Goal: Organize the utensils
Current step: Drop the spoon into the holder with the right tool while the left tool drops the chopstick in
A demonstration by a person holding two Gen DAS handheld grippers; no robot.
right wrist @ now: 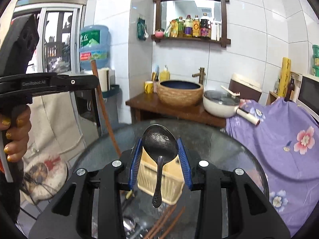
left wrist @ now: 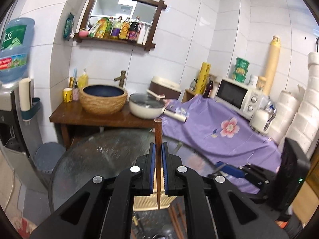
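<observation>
A: Basket (right wrist: 159,181) of cream plastic stands near on the glass table (right wrist: 229,145), under both tools. The left gripper (left wrist: 159,149) is closed narrow on a brown wooden chopstick (left wrist: 158,139), held upright.

B: And the right gripper (right wrist: 160,145) pinches the bowl of a dark metal spoon (right wrist: 159,145), handle hanging down. Each should lower straight, thin end first, into the basket, then release. More chopsticks (right wrist: 165,219) lie near on the table.

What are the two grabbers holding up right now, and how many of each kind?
chopstick: 1, in the left gripper
spoon: 1, in the right gripper
Total: 2
</observation>
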